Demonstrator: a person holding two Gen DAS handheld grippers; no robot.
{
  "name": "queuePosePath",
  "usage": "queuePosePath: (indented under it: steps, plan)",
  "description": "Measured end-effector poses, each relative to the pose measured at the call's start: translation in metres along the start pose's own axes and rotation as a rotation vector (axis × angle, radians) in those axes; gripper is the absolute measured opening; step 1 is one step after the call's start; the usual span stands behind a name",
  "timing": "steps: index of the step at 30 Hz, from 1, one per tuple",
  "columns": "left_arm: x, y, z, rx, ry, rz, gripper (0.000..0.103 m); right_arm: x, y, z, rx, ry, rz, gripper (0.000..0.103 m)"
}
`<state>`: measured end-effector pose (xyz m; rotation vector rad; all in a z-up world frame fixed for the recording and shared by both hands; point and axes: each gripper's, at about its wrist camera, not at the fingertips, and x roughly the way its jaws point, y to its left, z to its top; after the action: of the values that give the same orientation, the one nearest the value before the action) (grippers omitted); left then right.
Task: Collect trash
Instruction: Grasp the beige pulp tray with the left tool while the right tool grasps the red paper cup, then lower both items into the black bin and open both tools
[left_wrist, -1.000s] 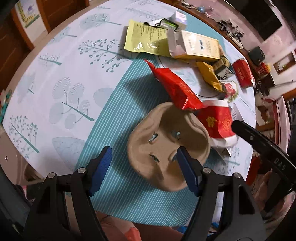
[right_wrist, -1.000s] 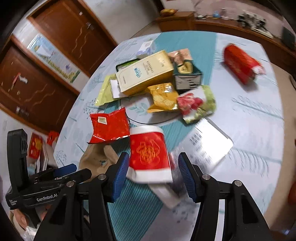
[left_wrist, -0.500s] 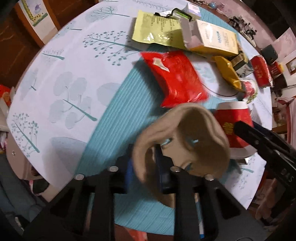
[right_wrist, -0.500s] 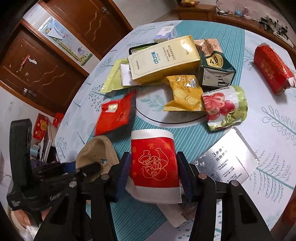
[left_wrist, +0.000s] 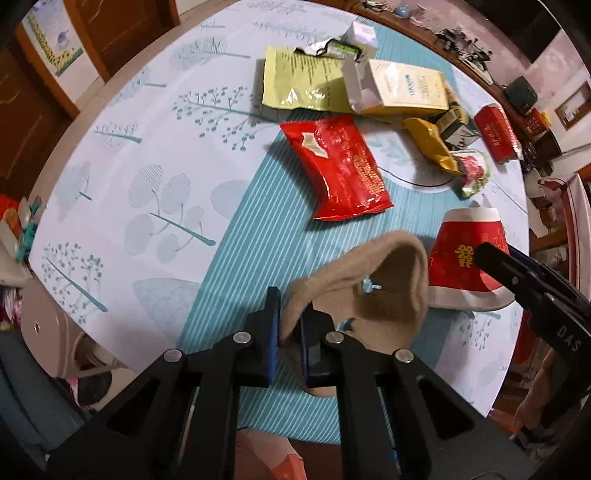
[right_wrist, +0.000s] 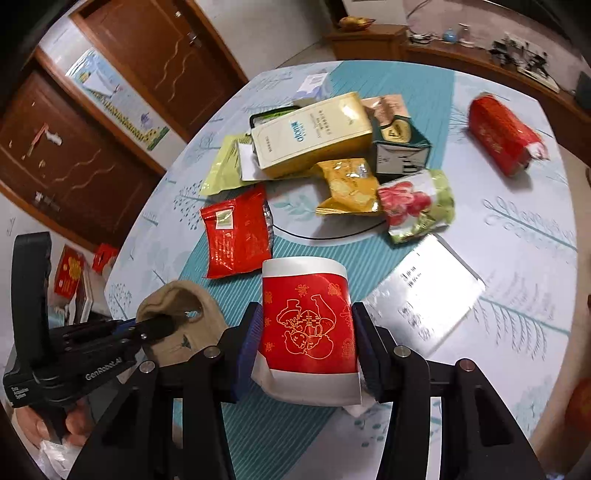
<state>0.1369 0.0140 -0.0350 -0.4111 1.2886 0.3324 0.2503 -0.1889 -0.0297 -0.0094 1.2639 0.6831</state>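
Matt pulp-paper tray (left_wrist: 388, 291), glossy foil wrapper (left_wrist: 340, 170)

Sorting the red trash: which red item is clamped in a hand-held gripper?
The red paper cup, between the right hand-held gripper; the flat red packet and far red pack lie untouched.

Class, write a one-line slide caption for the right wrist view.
Right gripper clamps a red paper cup while the left gripper pinches a brown pulp tray beside wrappers on the table.
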Motion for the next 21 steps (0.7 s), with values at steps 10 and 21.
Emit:
queuePosePath:
  steps: [10,21]
  plan:
    - [-0.052,0.023,-0.02,0.15,-0.052,-0.045,0.006,-0.048,0.025,-0.048,0.105,-0.069,-0.048,0.048]
    - [-0.099,0.05,-0.068,0.457,-0.091,-0.132,0.006,-0.098,0.104,-0.156,0.34,-0.219,-0.21,0.048]
